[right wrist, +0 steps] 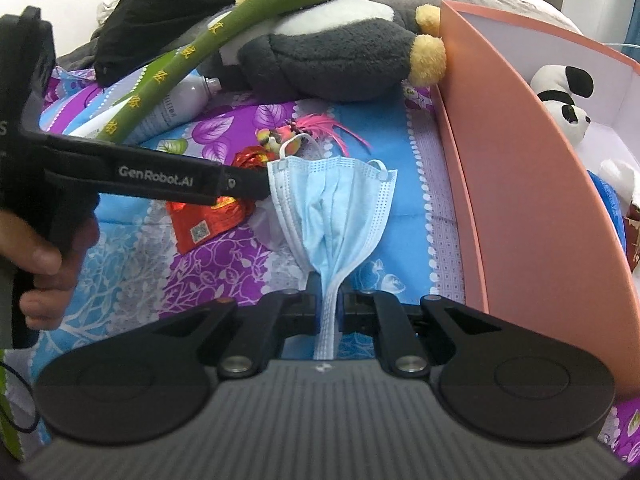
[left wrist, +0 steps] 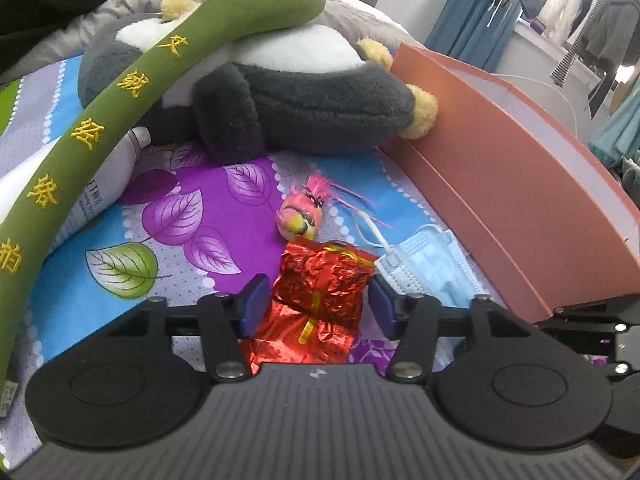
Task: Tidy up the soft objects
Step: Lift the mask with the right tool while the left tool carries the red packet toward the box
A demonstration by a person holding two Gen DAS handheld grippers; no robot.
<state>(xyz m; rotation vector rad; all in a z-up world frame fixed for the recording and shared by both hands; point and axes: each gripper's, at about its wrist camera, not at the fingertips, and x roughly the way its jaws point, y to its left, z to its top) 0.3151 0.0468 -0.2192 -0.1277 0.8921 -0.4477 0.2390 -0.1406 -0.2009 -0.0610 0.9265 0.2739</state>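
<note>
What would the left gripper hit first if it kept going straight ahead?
Most likely the red foil packet, already between the left gripper's open fingers; beyond it lies the pink feathered toy.

A leaf-print bedsheet [left wrist: 224, 216] fills mid-frame — on it a grey plush [left wrist: 280, 96] at top, red foil packet [left wrist: 320, 292] low centre, orange box [left wrist: 500, 208] at right.

**Foil packet between the left jaws**

The left gripper [left wrist: 318, 304] straddled a red foil packet [left wrist: 320, 284], pads not visibly pressing. A pink bird toy [left wrist: 300, 218] lay at twelve o'clock from it, a blue mask [left wrist: 430, 264] at two, against the orange box [left wrist: 500, 200].
</note>
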